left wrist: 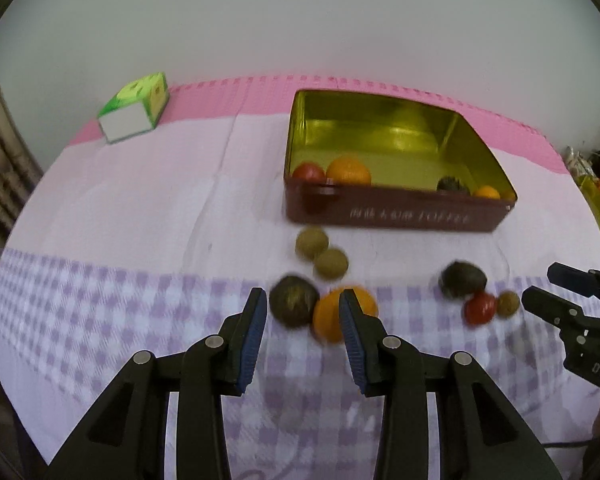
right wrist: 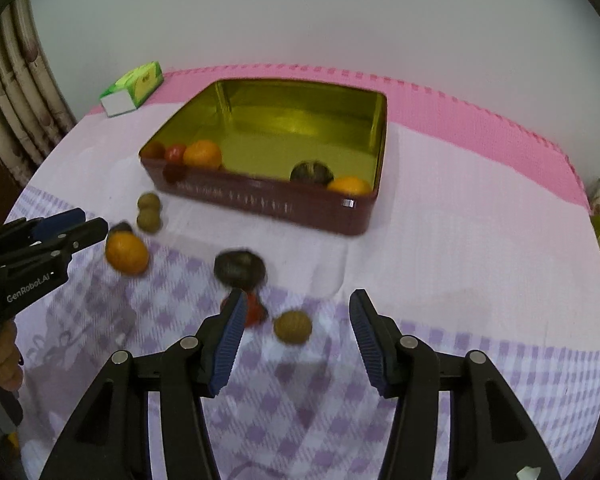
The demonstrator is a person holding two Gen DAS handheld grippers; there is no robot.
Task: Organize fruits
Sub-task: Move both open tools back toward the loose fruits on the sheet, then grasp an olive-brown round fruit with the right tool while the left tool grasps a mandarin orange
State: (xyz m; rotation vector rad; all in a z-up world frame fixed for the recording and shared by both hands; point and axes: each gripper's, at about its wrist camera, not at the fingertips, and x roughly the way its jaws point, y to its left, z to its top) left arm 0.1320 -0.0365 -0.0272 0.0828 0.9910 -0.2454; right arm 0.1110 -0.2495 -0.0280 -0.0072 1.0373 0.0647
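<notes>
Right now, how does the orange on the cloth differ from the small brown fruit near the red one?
The orange is larger and bright orange; the brown fruit is smaller and dull tan. The orange lies beside the left gripper; the brown fruit lies before the right gripper. Both are round and outside the tin.

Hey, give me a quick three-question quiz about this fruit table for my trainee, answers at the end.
1. True or false: the tin holds no fruit yet.
2. What lies on the cloth just ahead of the right gripper, in line with the gap between its open jaws? A) a small brown fruit B) a banana C) a spoon
3. How many oranges sit inside the tin?

Key: 1 false; 2 A; 3 two.
</notes>
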